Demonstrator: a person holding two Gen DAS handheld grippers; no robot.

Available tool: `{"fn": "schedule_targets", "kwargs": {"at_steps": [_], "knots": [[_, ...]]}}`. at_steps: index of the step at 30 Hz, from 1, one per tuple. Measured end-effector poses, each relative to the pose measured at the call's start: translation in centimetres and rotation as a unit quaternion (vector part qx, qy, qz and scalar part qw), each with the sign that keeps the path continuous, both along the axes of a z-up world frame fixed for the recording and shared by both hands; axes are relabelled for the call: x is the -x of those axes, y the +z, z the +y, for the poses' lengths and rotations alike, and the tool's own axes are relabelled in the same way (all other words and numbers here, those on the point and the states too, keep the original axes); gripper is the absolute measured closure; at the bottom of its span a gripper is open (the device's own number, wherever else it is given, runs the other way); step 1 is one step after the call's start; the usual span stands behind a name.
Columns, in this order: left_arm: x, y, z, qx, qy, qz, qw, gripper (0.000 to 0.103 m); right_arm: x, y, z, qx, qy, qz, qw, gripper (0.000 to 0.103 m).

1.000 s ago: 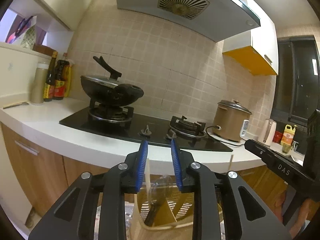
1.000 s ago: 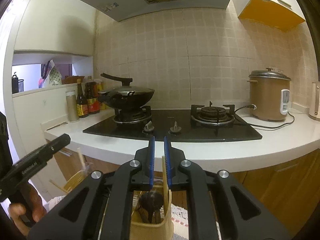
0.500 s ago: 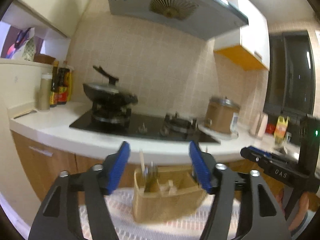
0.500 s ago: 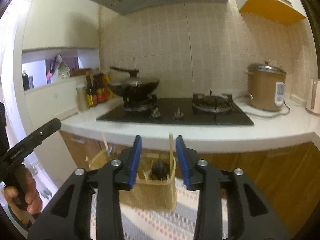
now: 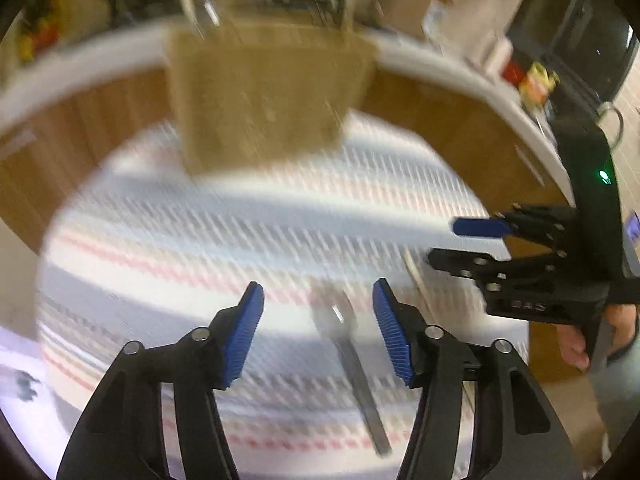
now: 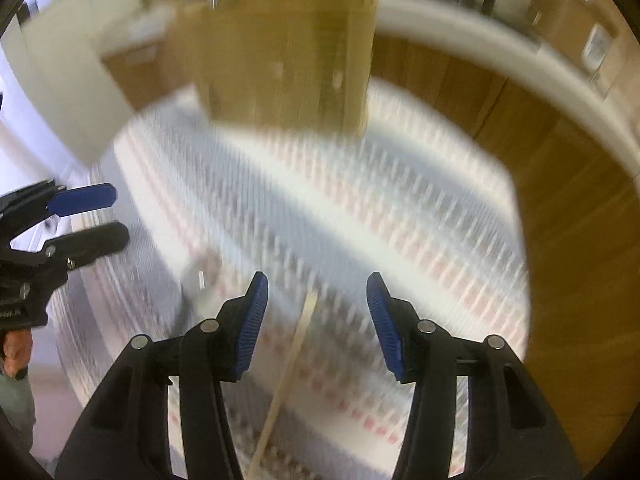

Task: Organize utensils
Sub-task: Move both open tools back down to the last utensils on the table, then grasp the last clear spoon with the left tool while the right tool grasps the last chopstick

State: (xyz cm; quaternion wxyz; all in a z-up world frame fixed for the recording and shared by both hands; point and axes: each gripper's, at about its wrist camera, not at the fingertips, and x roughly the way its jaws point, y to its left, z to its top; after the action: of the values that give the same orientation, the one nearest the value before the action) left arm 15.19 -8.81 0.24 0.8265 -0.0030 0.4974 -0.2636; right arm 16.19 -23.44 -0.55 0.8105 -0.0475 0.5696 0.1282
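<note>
Both views are motion-blurred. My left gripper (image 5: 318,330) is open and empty above a striped cloth (image 5: 200,248), with a metal fork (image 5: 352,360) lying between its fingers. My right gripper (image 6: 316,320) is open and empty over a wooden chopstick (image 6: 292,364); a blurred metal utensil (image 6: 202,284) lies to its left. A wooden utensil holder (image 5: 264,92) stands at the far side of the cloth, also in the right wrist view (image 6: 280,56), with utensils sticking out. Each gripper shows in the other's view: the right one (image 5: 472,240), the left one (image 6: 96,216).
The striped cloth (image 6: 360,208) covers a round table. Behind it run wooden cabinets (image 5: 460,128) under a white counter (image 6: 500,60) with a cooker and bottles, all blurred.
Both grippers have opened wide, pulled back from the utensil holder and tilted down toward the cloth. The fork and the chopstick now lie under them.
</note>
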Motion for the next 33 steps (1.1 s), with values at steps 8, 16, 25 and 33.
{"fn": "schedule_targets", "kwargs": {"at_steps": [8, 16, 25, 33], "knots": [[0.7, -4.5, -1.2, -0.024, -0.003, 0.060, 0.9979, 0.062, 2.0, -3.1, 0.9, 0.003, 0.004, 0.031, 1.000, 0.078], [1.7, -5.5, -3.2, -0.066, -0.017, 0.043, 0.9968, 0.065, 2.9, -2.9, 1.7, 0.062, -0.001, -0.009, 0.998, 0.098], [1.7, -5.5, -7.3, -0.137, -0.055, 0.017, 0.9889, 0.064, 1.7, -3.3, 0.0, 0.064, -0.019, 0.027, 0.997, 0.098], [0.5, -5.9, -8.4, -0.165, -0.062, 0.022, 0.9841, 0.077, 0.0, -3.3, -0.5, 0.045, -0.013, 0.059, 0.997, 0.098]]}}
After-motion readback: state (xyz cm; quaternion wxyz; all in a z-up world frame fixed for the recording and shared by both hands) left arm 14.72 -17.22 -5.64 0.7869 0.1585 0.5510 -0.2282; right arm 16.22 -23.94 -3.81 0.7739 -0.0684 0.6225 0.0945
